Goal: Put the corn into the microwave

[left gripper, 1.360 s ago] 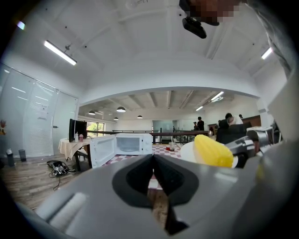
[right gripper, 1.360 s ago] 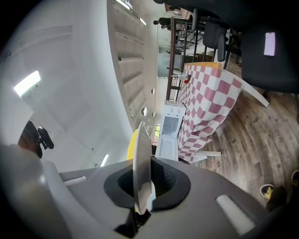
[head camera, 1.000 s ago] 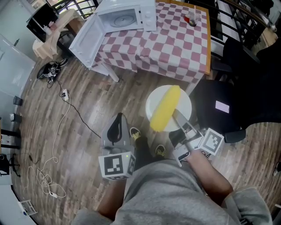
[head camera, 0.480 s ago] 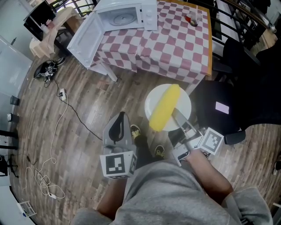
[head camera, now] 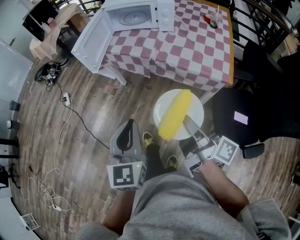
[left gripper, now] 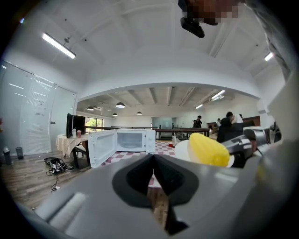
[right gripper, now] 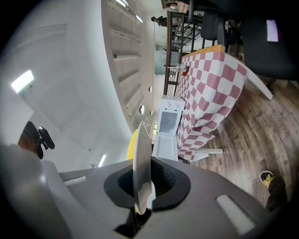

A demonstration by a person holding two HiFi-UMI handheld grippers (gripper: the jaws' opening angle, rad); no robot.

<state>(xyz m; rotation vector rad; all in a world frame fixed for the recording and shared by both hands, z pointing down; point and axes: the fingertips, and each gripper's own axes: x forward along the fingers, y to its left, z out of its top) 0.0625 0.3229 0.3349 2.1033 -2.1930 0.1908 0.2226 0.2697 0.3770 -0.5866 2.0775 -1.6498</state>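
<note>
A yellow corn cob [head camera: 176, 115] lies on a white plate [head camera: 197, 108] held over the wooden floor, short of the table. My right gripper [head camera: 188, 122] is shut on the plate's near rim; in the right gripper view the plate [right gripper: 141, 158] stands edge-on between the jaws, with the corn [right gripper: 131, 145] behind it. My left gripper [head camera: 130, 123] hangs to the left of the plate, shut and empty. The white microwave [head camera: 161, 14] stands on the table's far left corner with its door [head camera: 93, 42] swung wide open. In the left gripper view the microwave [left gripper: 135, 140] is ahead, with the corn [left gripper: 208, 148] at right.
The table wears a pink and white checked cloth [head camera: 187, 47] and carries a small glass [head camera: 214, 19] at its far right. A black chair [head camera: 243, 117] stands right of the plate. Cables [head camera: 70, 108] trail over the floor at left. The person's shoes [head camera: 148, 139] show below.
Both grippers and the plate with the corn have come a little nearer to the table; table and microwave have slid rightwards in the head view. The grips look the same.
</note>
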